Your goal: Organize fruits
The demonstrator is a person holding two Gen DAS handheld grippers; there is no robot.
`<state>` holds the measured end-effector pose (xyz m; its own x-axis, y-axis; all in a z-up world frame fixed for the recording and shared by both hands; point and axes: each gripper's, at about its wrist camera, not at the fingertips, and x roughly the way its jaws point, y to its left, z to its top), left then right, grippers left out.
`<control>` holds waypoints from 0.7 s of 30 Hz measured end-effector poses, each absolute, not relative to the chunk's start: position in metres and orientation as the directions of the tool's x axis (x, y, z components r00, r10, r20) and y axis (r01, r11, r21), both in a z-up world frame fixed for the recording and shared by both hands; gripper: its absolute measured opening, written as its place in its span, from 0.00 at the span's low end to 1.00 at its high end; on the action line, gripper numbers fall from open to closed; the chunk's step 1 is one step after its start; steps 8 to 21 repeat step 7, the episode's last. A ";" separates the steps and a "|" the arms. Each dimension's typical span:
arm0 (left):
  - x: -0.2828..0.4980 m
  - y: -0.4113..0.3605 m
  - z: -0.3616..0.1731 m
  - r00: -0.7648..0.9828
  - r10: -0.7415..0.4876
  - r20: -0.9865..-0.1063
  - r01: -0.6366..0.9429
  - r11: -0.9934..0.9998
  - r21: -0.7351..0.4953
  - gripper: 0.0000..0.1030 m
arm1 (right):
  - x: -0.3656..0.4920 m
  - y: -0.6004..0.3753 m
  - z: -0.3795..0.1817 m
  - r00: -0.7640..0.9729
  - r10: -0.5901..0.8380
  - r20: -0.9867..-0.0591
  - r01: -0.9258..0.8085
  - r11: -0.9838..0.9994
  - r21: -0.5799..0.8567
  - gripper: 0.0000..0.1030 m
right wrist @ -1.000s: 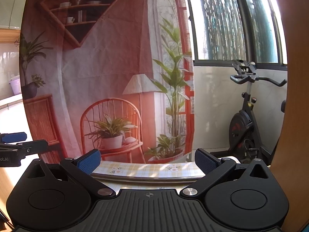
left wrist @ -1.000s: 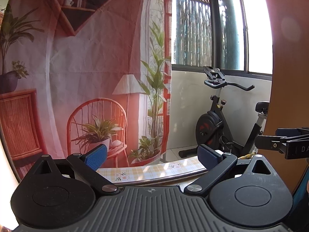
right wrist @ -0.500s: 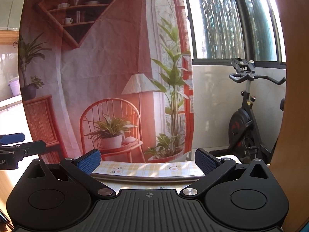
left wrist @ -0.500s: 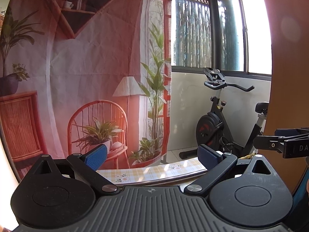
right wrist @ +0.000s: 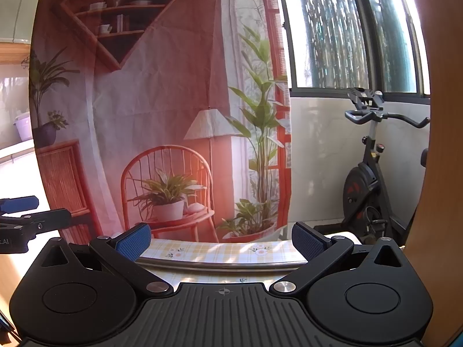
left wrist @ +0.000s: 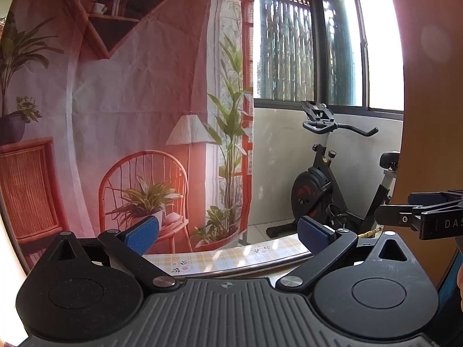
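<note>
No fruit shows in either view. My left gripper (left wrist: 228,235) is open and empty, held level and facing the far edge of the table (left wrist: 231,256), which has a yellow checked floral cloth. My right gripper (right wrist: 221,241) is open and empty too, above the same table edge (right wrist: 220,253). The right gripper's fingers also show at the right edge of the left wrist view (left wrist: 419,217). The left gripper's fingers show at the left edge of the right wrist view (right wrist: 26,214). The table top nearer to me is hidden under both grippers.
A printed backdrop cloth (right wrist: 162,101) with a chair, plants and a lamp hangs just beyond the table. An exercise bike (left wrist: 327,185) stands at the back right under the windows. A wooden panel (left wrist: 428,86) closes off the right side.
Both views have drifted very slightly; the backdrop shifts a little to the right in the left wrist view. Both grippers stay open and empty.
</note>
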<state>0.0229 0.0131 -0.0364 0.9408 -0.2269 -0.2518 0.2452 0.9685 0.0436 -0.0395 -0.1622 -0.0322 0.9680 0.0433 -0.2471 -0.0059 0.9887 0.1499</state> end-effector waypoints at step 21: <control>0.027 0.015 -0.037 0.937 -0.232 -0.261 0.251 0.967 0.042 1.00 | -0.039 -0.159 -0.034 0.966 0.044 -0.256 -0.006 0.989 0.148 1.00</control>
